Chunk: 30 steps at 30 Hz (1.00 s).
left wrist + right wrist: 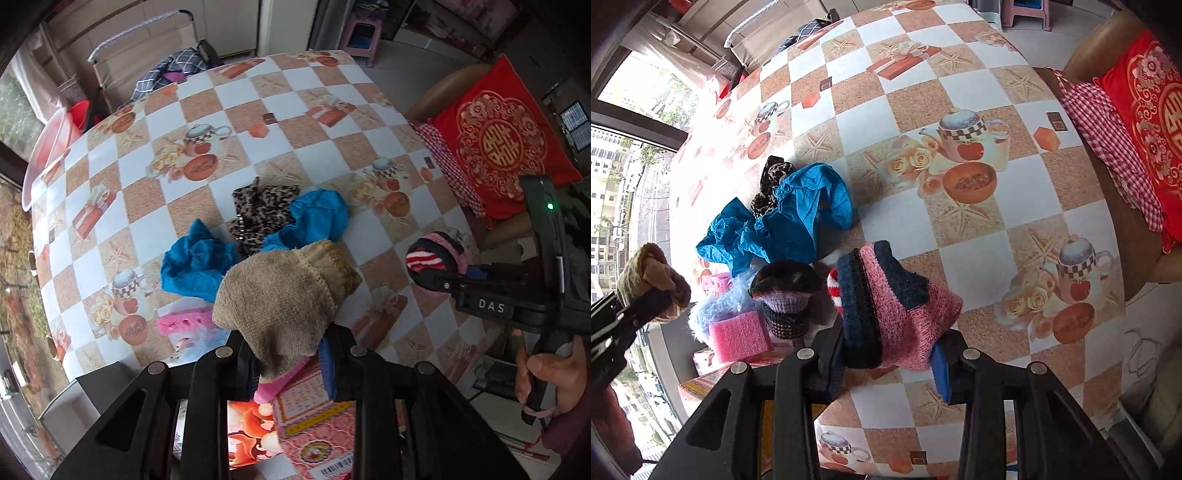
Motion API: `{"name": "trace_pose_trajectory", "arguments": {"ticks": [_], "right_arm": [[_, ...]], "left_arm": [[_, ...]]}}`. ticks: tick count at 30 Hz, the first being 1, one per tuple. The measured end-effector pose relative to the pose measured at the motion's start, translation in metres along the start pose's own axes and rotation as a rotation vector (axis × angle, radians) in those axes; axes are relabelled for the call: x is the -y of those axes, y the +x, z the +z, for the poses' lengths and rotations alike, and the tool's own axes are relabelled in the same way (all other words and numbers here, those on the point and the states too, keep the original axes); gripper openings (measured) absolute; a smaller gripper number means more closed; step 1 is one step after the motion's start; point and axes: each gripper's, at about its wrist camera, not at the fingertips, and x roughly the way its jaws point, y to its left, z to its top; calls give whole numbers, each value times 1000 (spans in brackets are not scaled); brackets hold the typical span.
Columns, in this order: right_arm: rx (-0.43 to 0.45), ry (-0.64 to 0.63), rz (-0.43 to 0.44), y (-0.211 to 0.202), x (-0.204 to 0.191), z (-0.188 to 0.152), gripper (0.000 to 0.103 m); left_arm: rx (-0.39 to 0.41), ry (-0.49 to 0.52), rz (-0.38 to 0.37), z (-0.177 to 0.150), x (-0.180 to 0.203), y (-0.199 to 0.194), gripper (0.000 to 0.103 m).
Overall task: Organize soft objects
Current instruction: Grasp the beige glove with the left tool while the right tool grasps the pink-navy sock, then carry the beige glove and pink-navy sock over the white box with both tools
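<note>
Socks are in both grips at once, so the step in hand looks like a carry: each piece has been taken off the table [979, 229] and hangs clear of its checked cloth. The left hand-held gripper [291, 363] is closed on a tan knit sock [280, 299], pinched at its lower end with the ribbed cuff flopping forward; from the right wrist view the same sock shows as a bunched brown lump at the far left. The right hand-held gripper [890, 365] is clamped on a pink and navy knit sock [894, 310], its jaws standing a little apart around the thick fabric. Left lying on the table are a crumpled blue cloth [783, 221] with a leopard-print piece [262, 214] touching it, and nearer the edge a pink sponge [738, 336], a fluffy pale blue item [716, 302] and a dark striped knit bundle [786, 295]. No bin or sorting spot can be picked out with certainty, though a printed box [314, 417] sits just below the left jaws. Next, I judge, each sock needs moving over its destination and lowering before release, keeping the dangling ends from dragging the pile.
</note>
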Motion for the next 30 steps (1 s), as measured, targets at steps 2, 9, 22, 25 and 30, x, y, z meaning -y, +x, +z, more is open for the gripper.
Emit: {"name": "trace_pose_trajectory", "arguments": {"ticks": [2,9,22,25,30], "right_arm": [[12,16,-4,-10,4,-5,40],[54,65,-31,-45,29,-23,40],[53,108,-99,-64,51,-79,40],[38,101,-106,-61,47,-93,40],[17,92,-109,-53,37,-117,40]], "left_arm": [[9,57,-19,0,22,-3,28],[18,234,-64,-12,82,-11,28],[-38,488,-159,-78,150,-15,28],[-56,522,-177,-97,154,-15,28],[-82,572,-185,-128,154,-14,28]]}}
